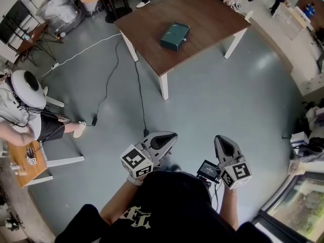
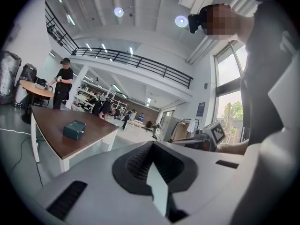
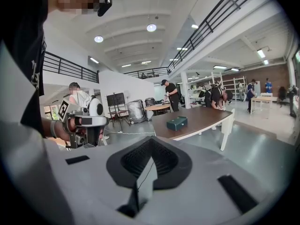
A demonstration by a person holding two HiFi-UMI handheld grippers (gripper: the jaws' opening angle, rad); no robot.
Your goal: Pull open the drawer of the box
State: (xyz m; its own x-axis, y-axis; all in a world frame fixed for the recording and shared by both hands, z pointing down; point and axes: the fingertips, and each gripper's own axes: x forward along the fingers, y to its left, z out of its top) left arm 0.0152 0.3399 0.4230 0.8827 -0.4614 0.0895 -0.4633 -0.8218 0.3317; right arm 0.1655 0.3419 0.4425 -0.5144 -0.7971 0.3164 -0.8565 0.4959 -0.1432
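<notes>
Grey floor (image 1: 212, 100), one table (image 1: 212, 14), one box (image 1: 174, 36), two grippers (image 1: 172, 135) (image 1: 219, 138), jaws together

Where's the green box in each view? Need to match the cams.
Head view: green box top centre, on the brown table.
Left gripper view: box left of centre, on the table's near end.
Right gripper view: box just right of centre, on the table.
Shared landmark: the brown table.

Black T-shirt (image 1: 172, 201) with white print; grey left tool (image 1: 170, 135), right tool (image 1: 219, 138).
</notes>
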